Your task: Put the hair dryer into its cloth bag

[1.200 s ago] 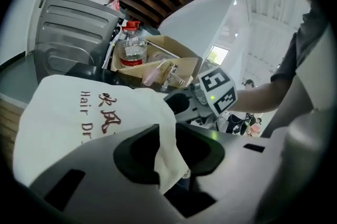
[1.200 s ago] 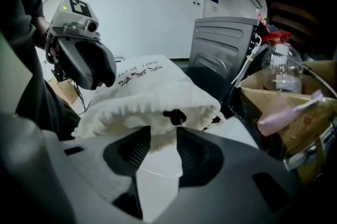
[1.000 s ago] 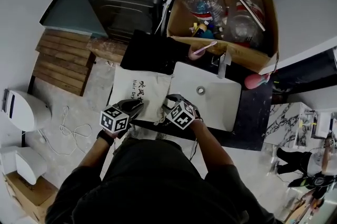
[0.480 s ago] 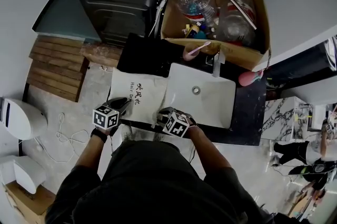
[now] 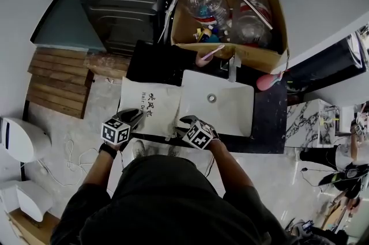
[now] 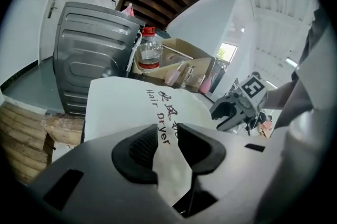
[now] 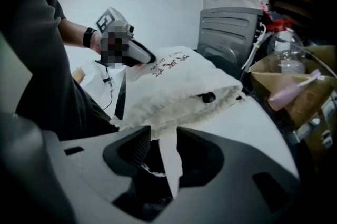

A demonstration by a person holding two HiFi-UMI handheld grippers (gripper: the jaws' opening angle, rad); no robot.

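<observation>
- The cloth bag (image 5: 151,108) is off-white, printed "Hair Dryer" beside dark characters. Its mouth is gathered, and the right gripper view shows it bulging, with a small dark piece at the mouth.
- In the head view it lies centre-left in the frame on the dark counter (image 5: 271,123), just left of the white sink (image 5: 230,117).
- The left gripper (image 6: 169,149) pinches a fold of the bag's cloth. Its jaws have just been opening slightly, and the cloth fills the narrow gap between them.
- The right gripper (image 7: 163,150) is clamped on a strip of cloth at the bag's near edge, jaws narrowly apart.
- A cardboard box (image 5: 253,56) sits in the upper centre of the frame.
</observation>
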